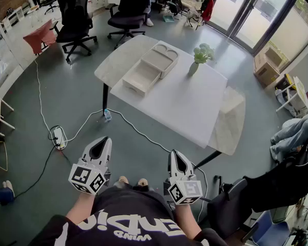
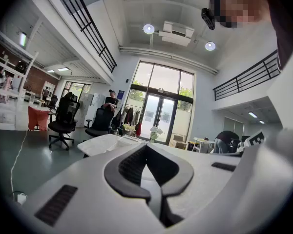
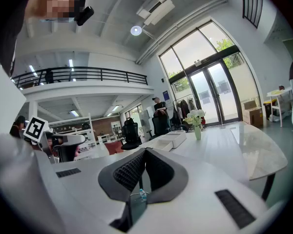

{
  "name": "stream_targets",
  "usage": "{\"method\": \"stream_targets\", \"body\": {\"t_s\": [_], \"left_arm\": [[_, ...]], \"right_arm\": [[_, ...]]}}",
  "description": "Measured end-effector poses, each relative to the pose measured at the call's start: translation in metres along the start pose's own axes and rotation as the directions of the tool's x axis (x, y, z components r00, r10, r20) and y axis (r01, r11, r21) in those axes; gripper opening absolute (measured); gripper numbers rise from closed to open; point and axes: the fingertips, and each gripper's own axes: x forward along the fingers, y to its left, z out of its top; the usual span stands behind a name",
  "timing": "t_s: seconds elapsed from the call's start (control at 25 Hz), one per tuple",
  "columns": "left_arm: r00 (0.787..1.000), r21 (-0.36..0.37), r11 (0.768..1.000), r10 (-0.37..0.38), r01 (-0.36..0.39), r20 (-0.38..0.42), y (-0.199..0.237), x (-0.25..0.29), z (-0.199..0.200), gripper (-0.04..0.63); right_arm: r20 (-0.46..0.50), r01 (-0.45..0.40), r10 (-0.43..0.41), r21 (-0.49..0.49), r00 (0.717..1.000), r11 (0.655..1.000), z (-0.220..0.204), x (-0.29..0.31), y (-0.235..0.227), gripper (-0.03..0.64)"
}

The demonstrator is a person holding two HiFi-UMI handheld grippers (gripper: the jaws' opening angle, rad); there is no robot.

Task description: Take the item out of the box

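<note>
An open pale box [image 1: 143,76] lies on the far left part of the white table [image 1: 195,106], its lid [image 1: 161,59] beside it; I cannot make out what is inside. In the right gripper view the box [image 3: 171,139] shows small and far off. Both grippers hang close to the person's body, well short of the table. The left gripper [image 1: 101,143] is shut with nothing between its jaws, and so is the right gripper [image 1: 175,156]. Each gripper view looks over its own closed jaws, the left gripper [image 2: 146,146] and the right gripper [image 3: 145,150], towards the table.
A vase of white flowers [image 1: 200,58] stands behind the box. A water bottle [image 1: 107,115], a cable and a power strip [image 1: 58,136] lie on the floor between me and the table. Office chairs [image 1: 74,19] stand beyond, cardboard boxes [image 1: 267,68] at the right.
</note>
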Motion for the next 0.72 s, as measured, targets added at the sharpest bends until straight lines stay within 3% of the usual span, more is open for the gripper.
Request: {"method": "stream_targets", "body": {"t_s": [0.72], "left_arm": [[0.997, -0.009, 0.998, -0.069, 0.069, 0.024, 0.049, 0.026, 0.006, 0.009]], "right_arm": [[0.033, 0.027, -0.026, -0.028, 0.999, 0.999, 0.0, 0.043, 0.025, 0.025]]}}
